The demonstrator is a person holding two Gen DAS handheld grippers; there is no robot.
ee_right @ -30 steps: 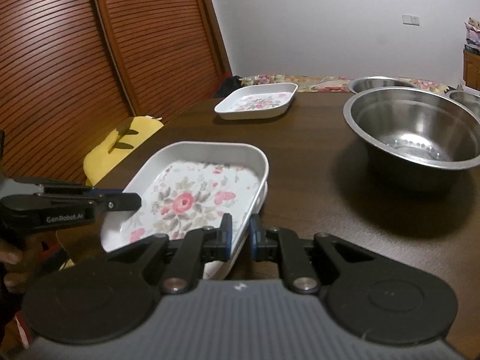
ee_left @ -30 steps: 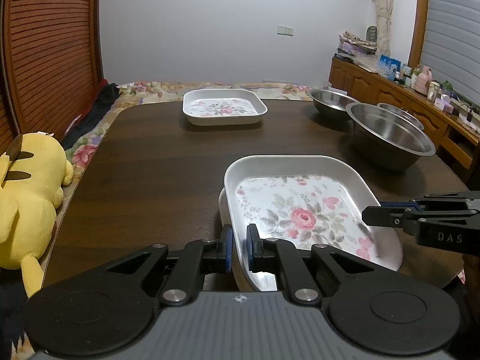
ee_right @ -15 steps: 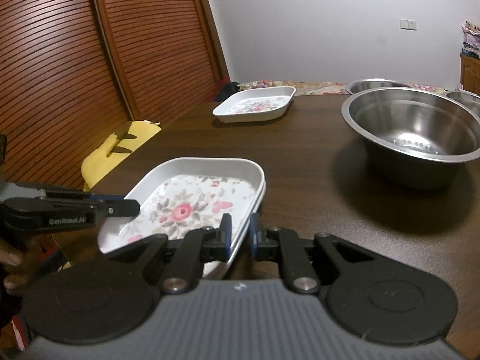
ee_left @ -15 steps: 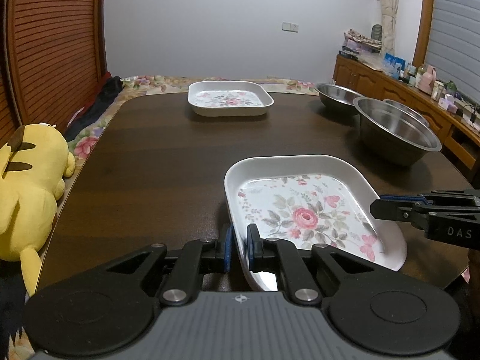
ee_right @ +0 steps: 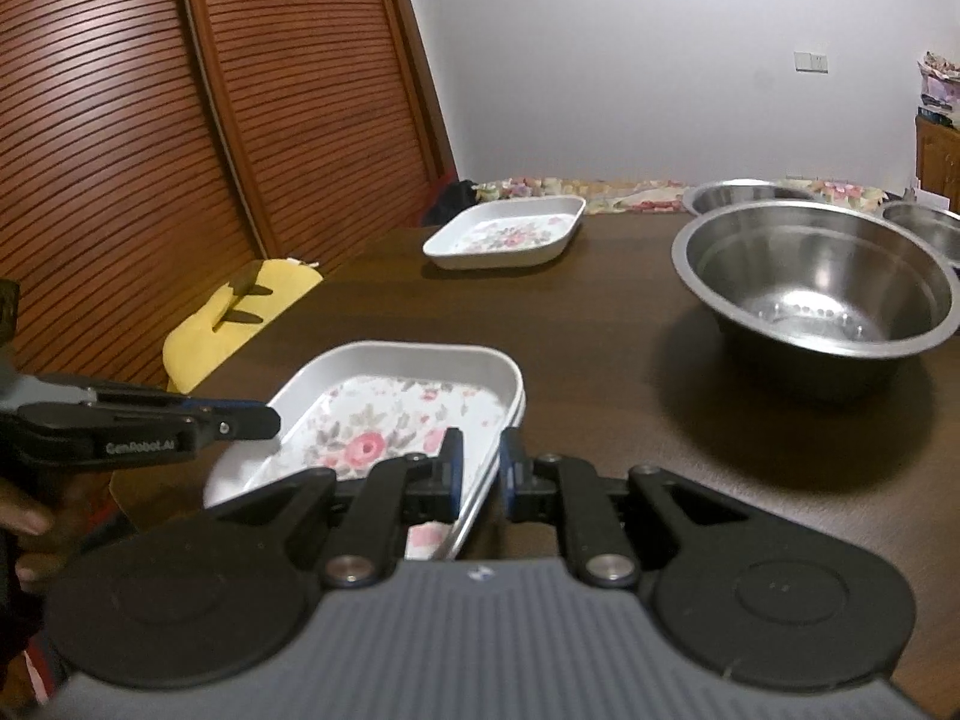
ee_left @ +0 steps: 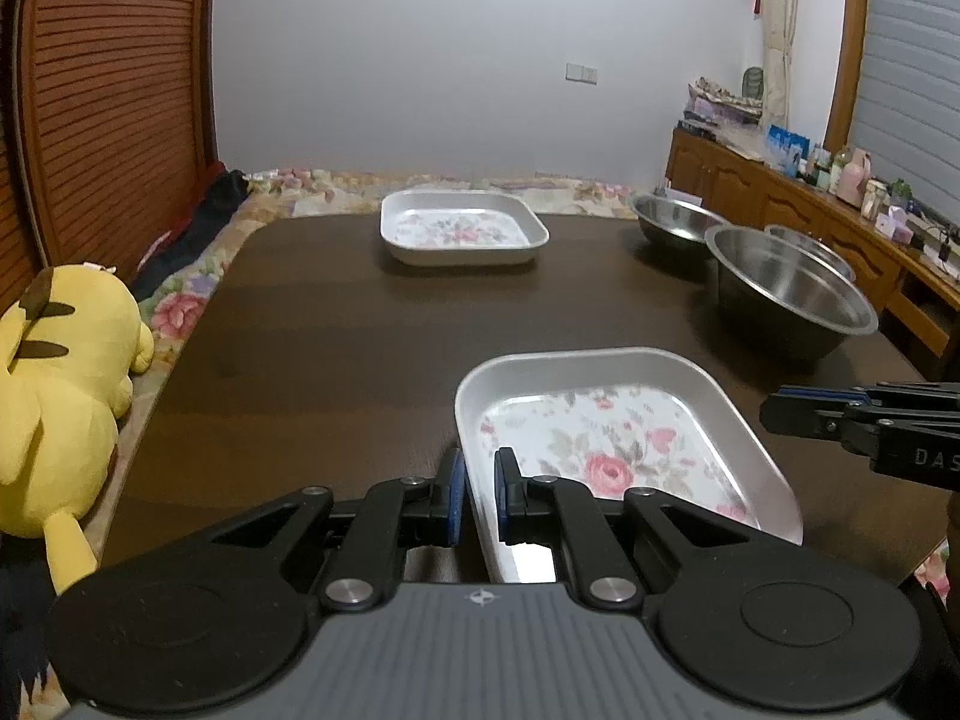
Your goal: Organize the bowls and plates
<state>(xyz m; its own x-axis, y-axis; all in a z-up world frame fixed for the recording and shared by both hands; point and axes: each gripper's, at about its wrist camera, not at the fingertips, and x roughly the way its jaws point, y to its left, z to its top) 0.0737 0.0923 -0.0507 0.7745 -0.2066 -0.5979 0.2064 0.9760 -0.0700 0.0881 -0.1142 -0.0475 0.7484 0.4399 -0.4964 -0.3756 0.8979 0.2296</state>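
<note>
A white square plate with a rose pattern [ee_left: 606, 438] lies at the near edge of the dark table; it also shows in the right wrist view [ee_right: 396, 420]. There it seems to rest on a second plate, whose rim shows beneath. My left gripper [ee_left: 477, 489] is shut on the plate's left rim. My right gripper [ee_right: 480, 468] is shut on its right rim. A matching floral plate [ee_left: 462, 228] sits at the far middle of the table. Three steel bowls stand at the right, the largest [ee_left: 786, 294] nearest.
A yellow plush toy [ee_left: 60, 384] lies on a floral-covered seat left of the table [ee_left: 330, 360]. A wooden louvred door stands at the left. A sideboard with small items [ee_left: 840, 204] runs along the right wall.
The held plate has come down and levelled near the table's front edge. Both grippers stay shut on its rims and sit lower than before.
</note>
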